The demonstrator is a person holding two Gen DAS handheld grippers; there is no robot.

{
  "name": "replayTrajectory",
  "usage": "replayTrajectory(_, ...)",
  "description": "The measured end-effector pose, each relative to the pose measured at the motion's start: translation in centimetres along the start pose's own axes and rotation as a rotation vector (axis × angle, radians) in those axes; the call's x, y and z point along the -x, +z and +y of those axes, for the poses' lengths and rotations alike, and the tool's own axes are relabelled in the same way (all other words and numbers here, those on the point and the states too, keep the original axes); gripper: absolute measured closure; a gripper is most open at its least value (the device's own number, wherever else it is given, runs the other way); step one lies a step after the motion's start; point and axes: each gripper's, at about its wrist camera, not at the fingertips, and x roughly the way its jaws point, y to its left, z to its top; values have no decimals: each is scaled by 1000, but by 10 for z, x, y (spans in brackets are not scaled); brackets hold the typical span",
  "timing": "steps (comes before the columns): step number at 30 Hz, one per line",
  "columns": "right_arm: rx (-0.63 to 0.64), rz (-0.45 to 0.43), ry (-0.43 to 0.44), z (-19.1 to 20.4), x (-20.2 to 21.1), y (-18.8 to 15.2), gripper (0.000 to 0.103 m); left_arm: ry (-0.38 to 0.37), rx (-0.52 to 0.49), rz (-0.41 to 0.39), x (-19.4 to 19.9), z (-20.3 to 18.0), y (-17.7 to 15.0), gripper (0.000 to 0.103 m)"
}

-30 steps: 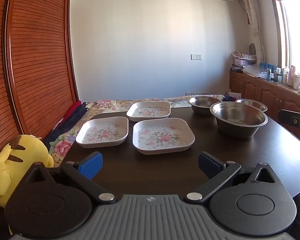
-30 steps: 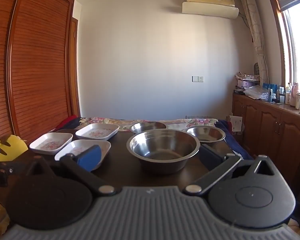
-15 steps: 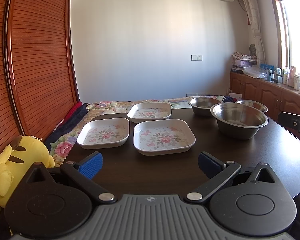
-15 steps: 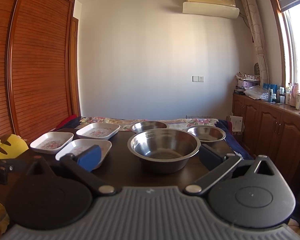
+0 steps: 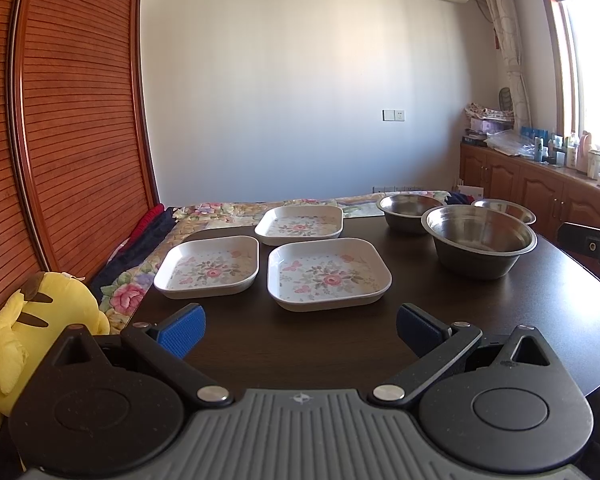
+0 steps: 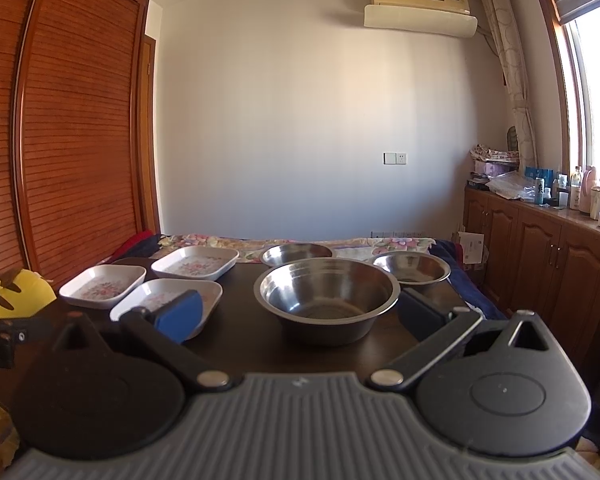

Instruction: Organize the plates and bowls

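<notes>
Three square floral plates lie on the dark table (image 5: 520, 312): a near right plate (image 5: 329, 278), a left plate (image 5: 208, 266) and a far plate (image 5: 300, 225). Three steel bowls stand to the right: a big bowl (image 5: 478, 246), a far bowl (image 5: 410, 207) and a right bowl (image 5: 504, 209). My left gripper (image 5: 298, 330) is open and empty, just short of the near plate. My right gripper (image 6: 298, 316) is open and empty, with the big bowl (image 6: 327, 300) straight ahead between its fingers.
A yellow plush toy (image 5: 32, 332) sits at the table's left. A floral cloth (image 5: 236, 210) lies beyond the far edge. A wooden slatted wardrobe (image 5: 68, 120) stands on the left. Cabinets with bottles (image 5: 548, 184) run along the right wall.
Both grippers have crept slightly, the left view tilting up a little. Plates and bowls have not moved.
</notes>
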Motion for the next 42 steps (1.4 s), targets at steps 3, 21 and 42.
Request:
replayTrajectory(3, -1, 2, 1, 0, 0, 0, 0, 1, -1, -1, 0, 0, 0, 0)
replayTrajectory(21, -2, 1, -1, -2, 0, 0, 0, 1, -1, -3, 0, 0, 0, 0)
replayTrajectory(42, -3, 16, -9, -8, -6, -4, 0, -4, 3, 51, -15, -1, -10, 0)
